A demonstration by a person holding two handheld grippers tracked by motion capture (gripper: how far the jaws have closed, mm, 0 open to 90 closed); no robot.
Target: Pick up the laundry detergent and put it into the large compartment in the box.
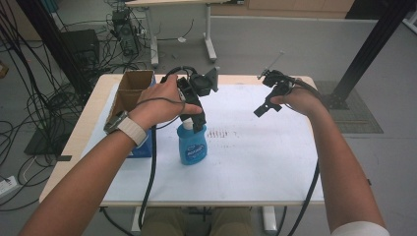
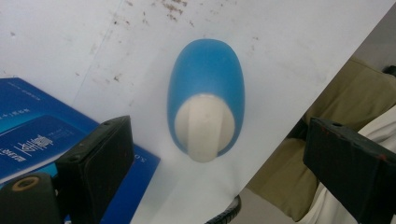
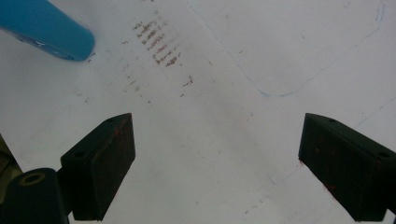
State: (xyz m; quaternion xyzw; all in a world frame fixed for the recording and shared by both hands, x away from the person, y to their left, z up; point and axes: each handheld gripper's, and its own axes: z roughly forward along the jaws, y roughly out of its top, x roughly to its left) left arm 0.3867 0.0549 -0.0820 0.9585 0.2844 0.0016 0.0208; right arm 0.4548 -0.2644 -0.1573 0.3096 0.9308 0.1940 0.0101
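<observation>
While hanging directly over the blue bottle (image 1: pixel 191 145), left hand-held gripper (image 1: pixel 193 123) with jaws spread wide, white cap (image 2: pixel 204 127) centred between them and untouched on either side. Bottle upright on the white surface (image 1: pixel 255 162), just right of the blue box (image 2: pixel 32 135) and a little left of the reddish smudges (image 3: pixel 156 44). Right hand-held gripper (image 1: pixel 264 109) raised well off to the right, jaws apart over bare surface, nothing between them; behind the left wrist, brown cardboard box (image 1: pixel 133 86) at the surface's far left edge.
</observation>
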